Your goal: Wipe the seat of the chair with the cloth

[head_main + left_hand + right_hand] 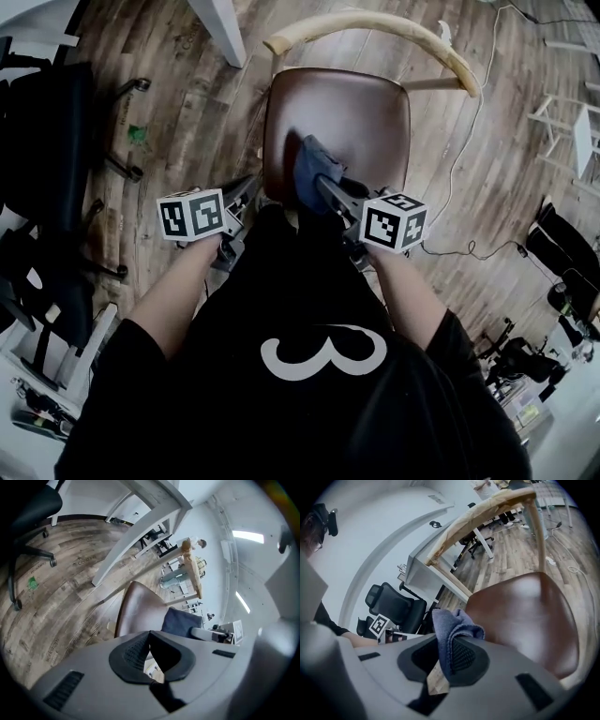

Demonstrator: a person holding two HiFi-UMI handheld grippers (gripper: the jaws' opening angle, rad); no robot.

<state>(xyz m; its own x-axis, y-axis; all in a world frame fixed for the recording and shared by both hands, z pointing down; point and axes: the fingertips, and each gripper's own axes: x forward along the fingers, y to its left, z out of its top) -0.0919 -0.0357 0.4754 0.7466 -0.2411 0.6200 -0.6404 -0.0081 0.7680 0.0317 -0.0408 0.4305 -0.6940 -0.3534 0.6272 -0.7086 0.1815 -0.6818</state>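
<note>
The chair's brown seat lies in front of me, under its curved wooden backrest. A blue cloth rests bunched on the seat's near left part. My right gripper is shut on the cloth, which folds over one pad. My left gripper hovers by the seat's front left corner, off the seat. Its jaws are shut with nothing between them.
A white table leg stands on the wood floor beyond the chair's left side. A black office chair is at the far left. A cable trails on the floor to the right, near a white rack.
</note>
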